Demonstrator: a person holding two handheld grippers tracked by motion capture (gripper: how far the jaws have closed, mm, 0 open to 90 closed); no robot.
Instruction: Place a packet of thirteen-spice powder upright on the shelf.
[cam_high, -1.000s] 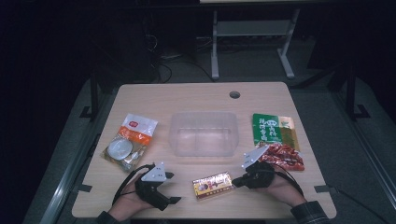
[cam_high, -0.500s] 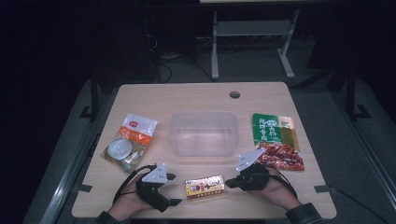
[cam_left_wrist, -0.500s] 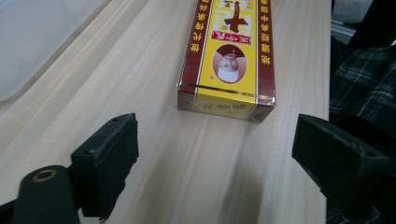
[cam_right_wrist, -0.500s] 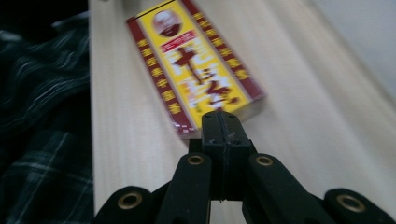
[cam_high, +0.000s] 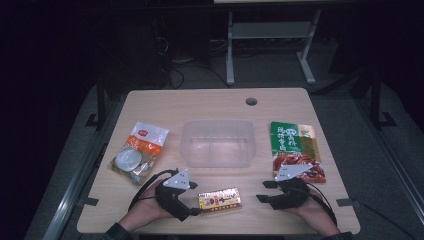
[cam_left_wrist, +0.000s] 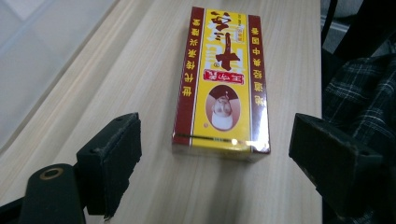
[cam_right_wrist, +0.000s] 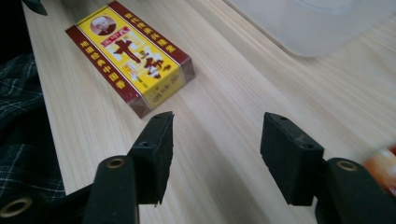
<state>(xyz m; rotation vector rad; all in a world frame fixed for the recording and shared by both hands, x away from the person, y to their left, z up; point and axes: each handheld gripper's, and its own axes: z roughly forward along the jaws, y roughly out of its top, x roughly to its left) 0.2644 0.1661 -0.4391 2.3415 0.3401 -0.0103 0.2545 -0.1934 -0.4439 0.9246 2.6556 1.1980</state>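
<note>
— Where's the box (cam_high: 220, 200)?
— Flat on the counter (cam_high: 210, 105), just in front of the clear tub (cam_high: 218, 143).
— And the grippers?
— Left gripper (cam_left_wrist: 212, 154) gapes wide around its near end — lined up to pinch. Right gripper (cam_right_wrist: 215, 154) sits wide, empty, off beside it.

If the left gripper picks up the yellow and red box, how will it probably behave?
The yellow and red box looks stiff, with straight edges. Its glossy wrap shows glare, so the fingers may slip. Lying flat on the table, it should neither roll nor tip.
</note>
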